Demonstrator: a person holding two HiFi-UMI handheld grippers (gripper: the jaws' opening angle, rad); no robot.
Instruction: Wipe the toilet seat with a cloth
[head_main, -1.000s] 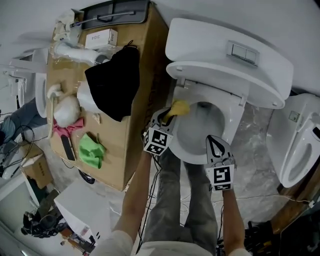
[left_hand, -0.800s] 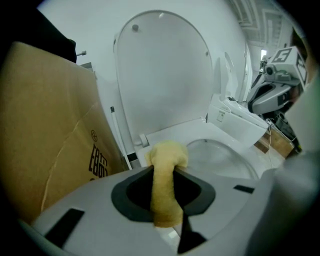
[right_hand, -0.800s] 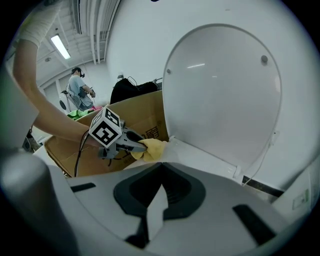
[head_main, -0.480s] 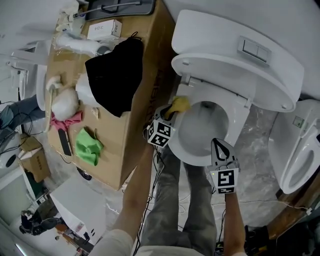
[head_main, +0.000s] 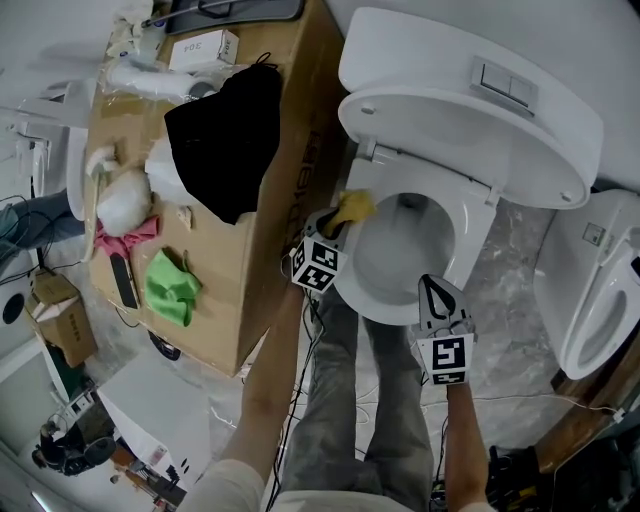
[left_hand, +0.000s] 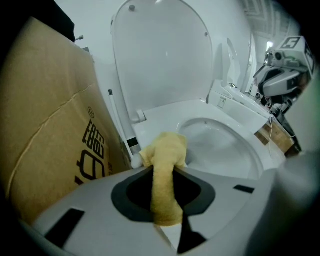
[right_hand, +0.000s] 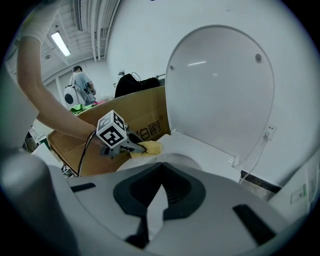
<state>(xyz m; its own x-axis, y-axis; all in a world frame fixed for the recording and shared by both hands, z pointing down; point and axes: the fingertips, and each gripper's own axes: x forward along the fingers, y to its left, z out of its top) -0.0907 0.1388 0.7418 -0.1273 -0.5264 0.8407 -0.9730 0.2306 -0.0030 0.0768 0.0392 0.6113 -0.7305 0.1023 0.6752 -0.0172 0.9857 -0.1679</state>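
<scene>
**A:** What has changed over the last second?

**B:** Little. The left gripper (head_main: 337, 228) stays clenched on the yellow cloth (left_hand: 164, 165). The cloth's free end bunches just beyond the jaw tips and presses on the toilet seat (left_hand: 170, 112), on the stretch next to the cardboard box (left_hand: 55, 130). Against the earlier frame the cloth sits on nearly the same patch, perhaps a touch nearer the hinge end. Most of the apparent shift is the head camera's own.

**A:** What does that mean for the wipe?

**B:** It looks like a short rubbing stroke on one spot, not a sweep round the ring. The seat's far side and front, across the bowl (head_main: 400, 250) from these jaws, would still need the cloth if the whole ring is to be wiped.

**A:** And the right gripper (head_main: 433, 287)?

**B:** Its jaws are pressed together on nothing. It hangs at the seat's front edge as before, with the raised lid (right_hand: 220, 85) ahead of its tips and the cloth ahead and to their left.

**A:** Any risk?

**B:** The box stands just left of the left jaws, so a wide stroke could brush it.
</scene>
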